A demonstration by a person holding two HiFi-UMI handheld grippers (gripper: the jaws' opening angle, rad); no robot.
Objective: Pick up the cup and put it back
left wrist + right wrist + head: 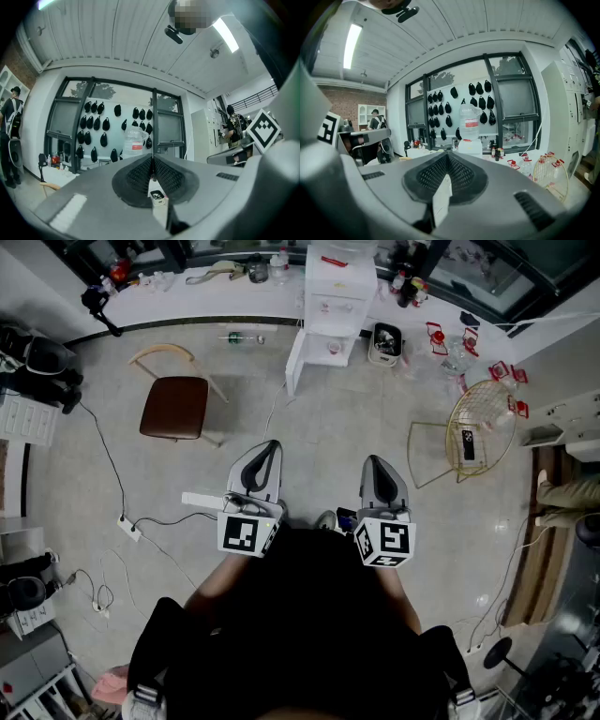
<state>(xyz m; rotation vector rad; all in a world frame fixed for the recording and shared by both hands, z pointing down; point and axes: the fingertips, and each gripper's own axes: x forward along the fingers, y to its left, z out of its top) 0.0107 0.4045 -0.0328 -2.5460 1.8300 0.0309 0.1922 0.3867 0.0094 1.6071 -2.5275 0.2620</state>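
Note:
I cannot make out a cup in any view. In the head view both grippers are held close to the person's body, above the floor, pointing forward. The left gripper (266, 450) has its jaws pressed together with nothing between them; its own view shows the dark pads meeting in one line at the left gripper (152, 161). The right gripper (376, 466) is likewise shut and empty, and its pads touch along the middle at the right gripper (447, 160). Each gripper carries its marker cube near the person's hands.
A brown-seated wooden chair (174, 405) stands on the floor ahead left. A white cabinet (330, 313) stands against a long counter (187, 292) with bottles on it. A wire basket frame (480, 427) lies at the right. Cables and a power strip (129, 527) trail at the left. A large water bottle (469, 123) shows ahead.

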